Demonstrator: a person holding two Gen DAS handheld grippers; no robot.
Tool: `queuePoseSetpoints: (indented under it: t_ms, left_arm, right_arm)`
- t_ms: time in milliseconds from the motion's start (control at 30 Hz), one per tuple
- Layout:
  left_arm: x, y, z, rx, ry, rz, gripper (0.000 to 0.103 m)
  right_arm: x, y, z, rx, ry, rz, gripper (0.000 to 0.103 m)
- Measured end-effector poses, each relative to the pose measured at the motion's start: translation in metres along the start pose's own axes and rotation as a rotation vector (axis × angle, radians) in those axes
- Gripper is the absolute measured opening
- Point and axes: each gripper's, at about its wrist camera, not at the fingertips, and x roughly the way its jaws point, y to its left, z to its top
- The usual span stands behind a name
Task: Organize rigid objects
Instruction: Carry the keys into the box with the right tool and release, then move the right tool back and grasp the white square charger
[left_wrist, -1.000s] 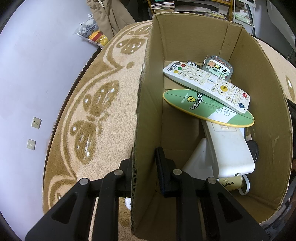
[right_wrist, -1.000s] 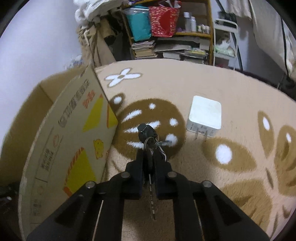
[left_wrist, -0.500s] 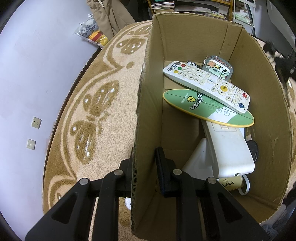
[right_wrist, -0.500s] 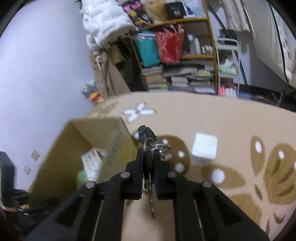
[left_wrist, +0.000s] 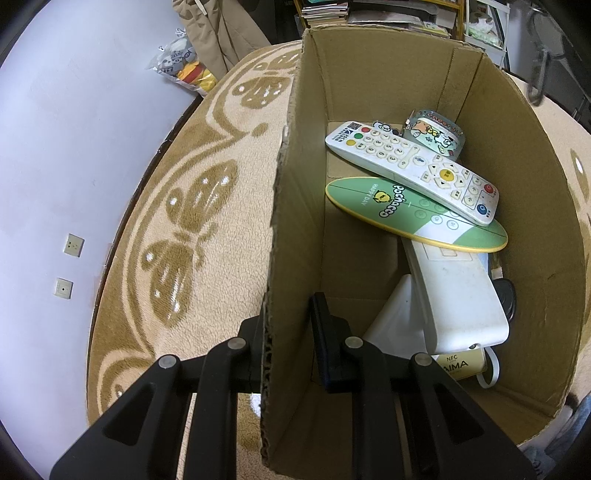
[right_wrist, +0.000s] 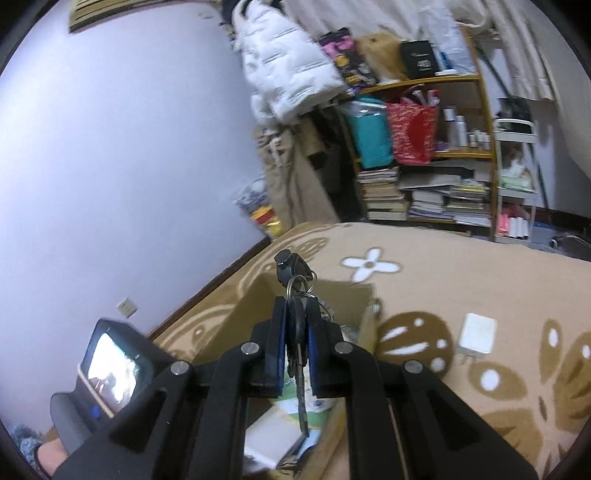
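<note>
One key bunch (right_wrist: 295, 295) pinched in right hand-held gripper (right_wrist: 295, 354); left hand-held gripper (left_wrist: 291, 332) clamps cardboard box (left_wrist: 369, 74) wall. Risk: keys snagging the rim, dropping outside.

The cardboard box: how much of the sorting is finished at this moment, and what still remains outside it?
Done: the cardboard box already holds a white remote, a green oval board and other items. In hand: the left gripper clamps the box wall; the right gripper carries a key bunch above the box. Left: a white adapter on the carpet.
</note>
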Motion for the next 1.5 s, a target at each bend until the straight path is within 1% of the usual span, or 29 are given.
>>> queuePoseSetpoints:
  t_ms: [167,367,467,600,667,733,767,800,833,900,933,1000,1033,1100,1200,1300,1433,1500]
  left_arm:
    - [0.000,0.000,0.000,-0.002,0.001,-0.003,0.019]
    - [0.000,0.001,0.001,-0.004,0.001,-0.005,0.019]
    - [0.000,0.002,0.002,-0.005,0.001,-0.007,0.019]
    - [0.001,0.002,0.002,-0.004,0.003,-0.007,0.019]
    - [0.001,0.001,0.001,-0.002,0.001,-0.003,0.019]
    - [0.001,0.001,0.001,-0.001,0.002,-0.003,0.019]
    - [0.001,0.001,0.001,-0.002,0.002,-0.004,0.019]
    - [0.001,0.001,0.001,-0.001,0.002,-0.003,0.019]
    - [0.002,0.001,0.001,-0.002,0.002,-0.004,0.019]
    - [0.001,0.001,0.001,-0.001,0.002,-0.003,0.019]
    - [0.001,0.001,0.001,0.000,0.002,-0.002,0.019]
    - [0.002,0.001,0.001,0.000,0.002,-0.003,0.019]
    - [0.002,0.001,0.001,0.000,0.002,-0.003,0.019]
    - [0.002,0.000,0.001,0.001,0.002,-0.002,0.019]
    - [0.002,0.001,0.001,0.002,0.002,-0.002,0.019]
    - [0.002,0.000,0.001,0.002,0.002,-0.002,0.019]
    - [0.002,-0.001,0.001,0.005,0.002,0.003,0.019]
    - [0.003,-0.002,0.001,0.007,0.002,0.006,0.019]
  right_arm:
    - [0.019,0.012,-0.011,-0.041,0.071,0.035,0.011]
    - [0.036,0.013,-0.023,-0.060,0.144,0.015,0.011]
    - [0.039,0.013,-0.025,-0.066,0.154,0.001,0.012]
    - [0.034,0.010,-0.022,-0.057,0.136,0.002,0.012]
    - [0.031,0.008,-0.018,-0.056,0.127,-0.011,0.012]
    - [0.028,0.004,-0.014,-0.047,0.114,-0.028,0.016]
    - [0.026,0.000,-0.012,-0.036,0.107,-0.037,0.021]
    - [0.024,-0.003,-0.010,-0.029,0.102,-0.042,0.029]
    - [0.022,-0.006,-0.008,-0.021,0.096,-0.049,0.033]
    - [0.017,-0.015,-0.003,-0.003,0.073,-0.072,0.047]
    - [0.015,-0.019,-0.001,0.007,0.064,-0.083,0.050]
    - [0.013,-0.026,0.003,0.025,0.055,-0.108,0.062]
    - [0.012,-0.032,0.006,0.037,0.049,-0.126,0.065]
    - [0.012,-0.042,0.010,0.054,0.041,-0.152,0.078]
    - [0.013,-0.062,0.013,0.078,0.033,-0.186,0.093]
    - [0.016,-0.082,0.013,0.095,0.034,-0.240,0.097]
    - [0.028,-0.111,0.015,0.125,0.068,-0.312,0.098]
    - [0.034,-0.124,0.014,0.141,0.084,-0.325,0.098]
